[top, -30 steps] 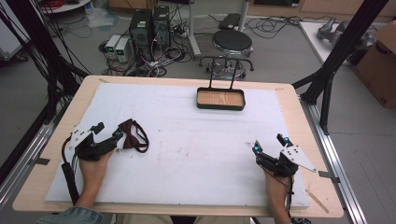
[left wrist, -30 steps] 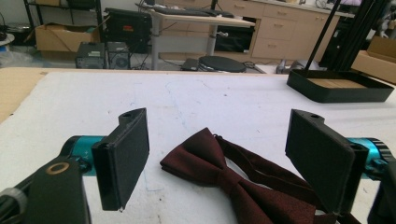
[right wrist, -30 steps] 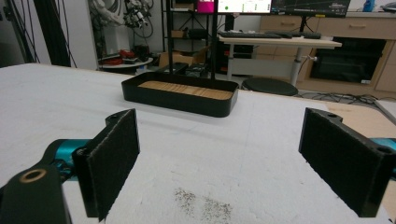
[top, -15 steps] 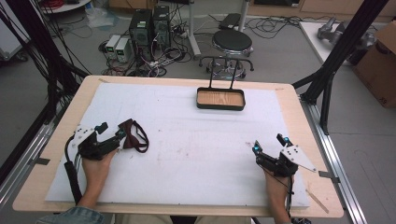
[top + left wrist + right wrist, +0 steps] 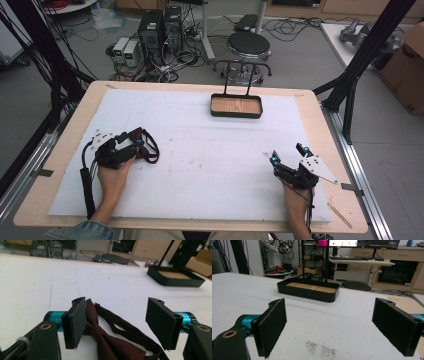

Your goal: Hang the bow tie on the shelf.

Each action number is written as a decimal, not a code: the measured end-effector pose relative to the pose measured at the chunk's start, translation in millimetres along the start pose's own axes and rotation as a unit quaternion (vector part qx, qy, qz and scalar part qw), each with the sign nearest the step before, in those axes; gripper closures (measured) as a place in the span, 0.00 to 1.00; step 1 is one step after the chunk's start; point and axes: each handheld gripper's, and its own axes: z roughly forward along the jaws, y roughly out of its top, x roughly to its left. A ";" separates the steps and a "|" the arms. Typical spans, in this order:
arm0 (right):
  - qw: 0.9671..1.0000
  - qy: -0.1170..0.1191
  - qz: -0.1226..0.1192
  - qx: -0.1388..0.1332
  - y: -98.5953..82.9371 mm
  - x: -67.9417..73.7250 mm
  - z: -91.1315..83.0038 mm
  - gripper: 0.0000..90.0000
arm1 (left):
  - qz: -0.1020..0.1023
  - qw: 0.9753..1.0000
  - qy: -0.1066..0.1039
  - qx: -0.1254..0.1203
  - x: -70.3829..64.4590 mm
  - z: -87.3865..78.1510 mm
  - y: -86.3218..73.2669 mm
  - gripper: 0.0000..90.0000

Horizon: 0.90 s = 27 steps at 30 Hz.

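Observation:
A dark red bow tie (image 5: pixel 112 345) with a thin strap loop lies flat on the white mat at the left (image 5: pixel 147 151). My left gripper (image 5: pixel 117 322) is open, low over the mat, and the bow's knot lies between its jaws close to the left pad. From above, the left gripper (image 5: pixel 135 145) sits at the tie's left end. My right gripper (image 5: pixel 342 325) is open near the front right of the mat (image 5: pixel 287 154), holding nothing.
A black shallow tray (image 5: pixel 236 114) with a wooden floor and an upright wire handle stands at the back middle of the mat; its wall (image 5: pixel 175 281) (image 5: pixel 307 295) shows ahead of both grippers. Dark specks (image 5: pixel 319 347) mark the mat by the right gripper.
My left gripper has slid right along the mat until its open jaws straddle the bow tie. The right gripper has stayed in place.

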 end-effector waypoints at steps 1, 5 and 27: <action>1.000 0.001 -0.001 0.000 -0.1 -0.1 0.0 0.13 | 0.001 1.000 0.000 0.008 -0.6 1.6 -0.5 0.38; 1.000 0.001 0.000 0.000 0.0 0.1 0.0 0.13 | -0.002 0.999 0.025 0.042 -2.9 8.1 -0.5 0.42; 1.000 0.001 0.001 0.003 0.0 0.7 -0.1 0.13 | -0.031 0.989 0.077 0.124 -1.9 25.1 -0.7 0.64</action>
